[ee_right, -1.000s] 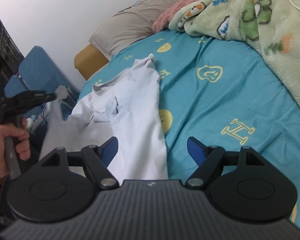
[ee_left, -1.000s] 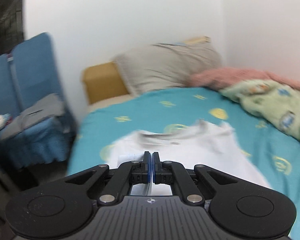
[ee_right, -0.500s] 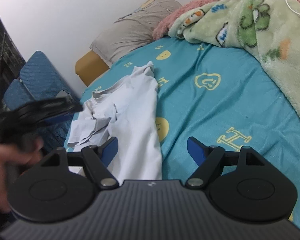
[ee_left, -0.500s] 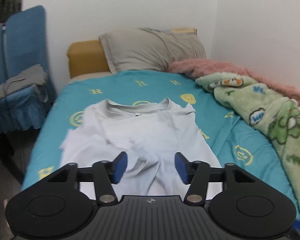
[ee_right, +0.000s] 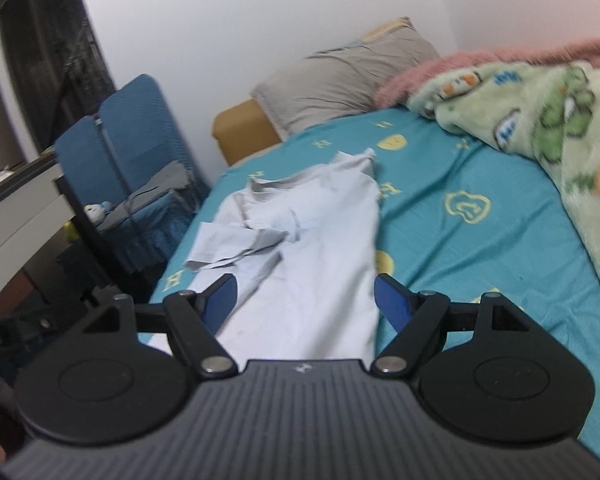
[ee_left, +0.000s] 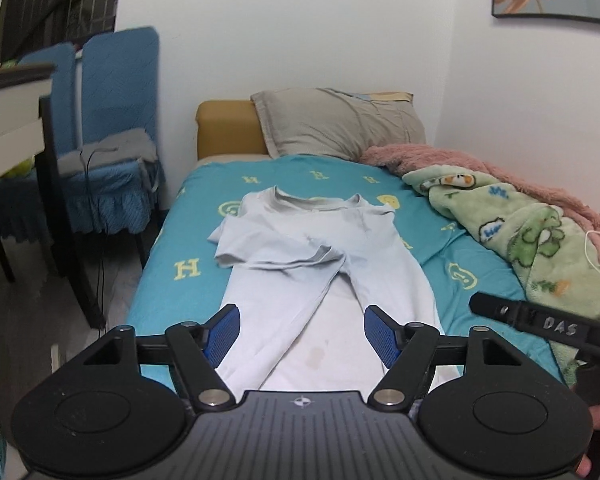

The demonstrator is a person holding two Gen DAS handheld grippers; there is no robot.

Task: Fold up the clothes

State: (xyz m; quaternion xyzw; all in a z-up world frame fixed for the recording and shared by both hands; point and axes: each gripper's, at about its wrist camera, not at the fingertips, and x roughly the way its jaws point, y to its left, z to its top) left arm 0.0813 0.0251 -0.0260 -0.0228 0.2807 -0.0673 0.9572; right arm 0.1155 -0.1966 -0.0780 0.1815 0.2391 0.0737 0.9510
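Note:
A pale blue-white T-shirt (ee_left: 320,264) lies lengthwise on the teal bed sheet (ee_left: 180,280), collar toward the pillow, its left side and sleeve folded in over the middle. It also shows in the right wrist view (ee_right: 312,240). My left gripper (ee_left: 302,330) is open and empty, held above the shirt's near hem. My right gripper (ee_right: 305,298) is open and empty, also above the near end of the shirt. The right gripper's body shows in the left wrist view (ee_left: 540,320) at the right.
A grey pillow (ee_left: 340,124) and yellow headboard (ee_left: 224,128) stand at the far end. A green and pink blanket (ee_left: 540,232) is heaped along the right. Blue chairs (ee_left: 112,152) with grey clothing and a dark table leg (ee_left: 64,208) stand left of the bed.
My left gripper let go of the shirt's left side, opened and drew back toward the foot of the bed. The folded side now rests on the shirt. My right gripper shifted left over the shirt.

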